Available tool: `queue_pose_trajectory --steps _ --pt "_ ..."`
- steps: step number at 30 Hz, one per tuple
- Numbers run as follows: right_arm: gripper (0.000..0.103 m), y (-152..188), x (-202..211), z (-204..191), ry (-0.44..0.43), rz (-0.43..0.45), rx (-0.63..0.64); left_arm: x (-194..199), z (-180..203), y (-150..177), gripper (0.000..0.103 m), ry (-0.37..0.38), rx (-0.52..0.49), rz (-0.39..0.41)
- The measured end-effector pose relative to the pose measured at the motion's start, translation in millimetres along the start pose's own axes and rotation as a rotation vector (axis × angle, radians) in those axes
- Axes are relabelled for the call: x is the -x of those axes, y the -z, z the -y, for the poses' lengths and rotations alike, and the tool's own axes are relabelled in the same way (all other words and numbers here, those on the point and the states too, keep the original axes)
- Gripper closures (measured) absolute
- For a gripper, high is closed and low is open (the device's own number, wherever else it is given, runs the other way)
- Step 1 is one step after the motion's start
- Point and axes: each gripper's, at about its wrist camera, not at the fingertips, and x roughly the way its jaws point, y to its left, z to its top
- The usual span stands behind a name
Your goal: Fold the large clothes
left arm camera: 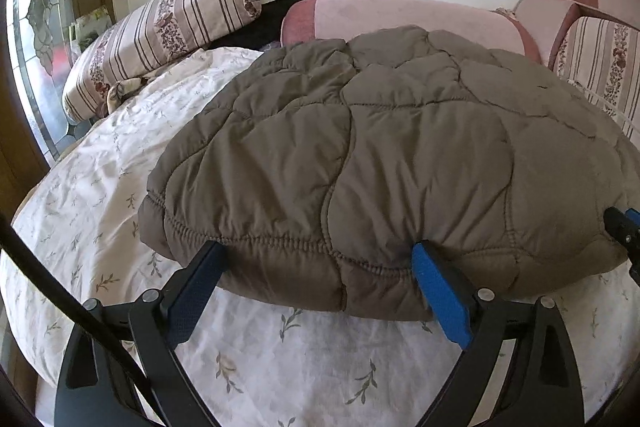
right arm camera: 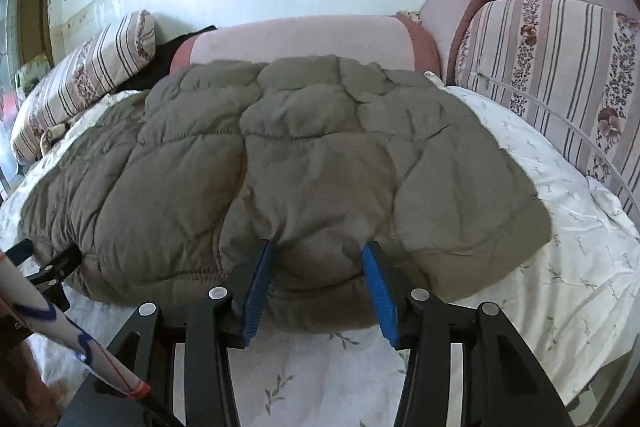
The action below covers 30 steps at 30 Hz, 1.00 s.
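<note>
Both grippers meet the near hem of the quilted olive jacket: the left gripper and right gripper each stand parted with padded fabric bulging between the blue pads. Beyond them the jacket spreads folded across the floral bedsheet, reaching toward the pink bolster at the far wall.

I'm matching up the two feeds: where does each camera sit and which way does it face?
Left wrist: on the left gripper, looking down along its fingers at the brown quilted jacket's near hem; the right gripper shows at the right edge.
Right wrist: on the right gripper, facing the same hem.
Shared: jacket, floral sheet, pink bolster.
</note>
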Motion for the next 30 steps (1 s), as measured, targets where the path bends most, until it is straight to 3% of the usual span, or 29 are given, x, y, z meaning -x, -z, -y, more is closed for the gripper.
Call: queue_pose_trajectory --steps 8,17,25,30 --pt "0.049 5 -15 -14 0.073 -0.009 0.066 -9 -4 2 0.002 0.011 0.028 -0.003" --pt "0.047 8 -13 -16 0.094 -0.001 0.090 -10 -3 3 0.001 0.012 0.029 -0.002" --pt "0.037 9 8 -11 0.091 -0.002 0.072 -9 -5 5 0.001 0.029 0.038 -0.019" --pt "0.036 15 26 -7 0.081 -0.025 0.051 -8 -7 9 0.001 0.039 0.044 -0.048"
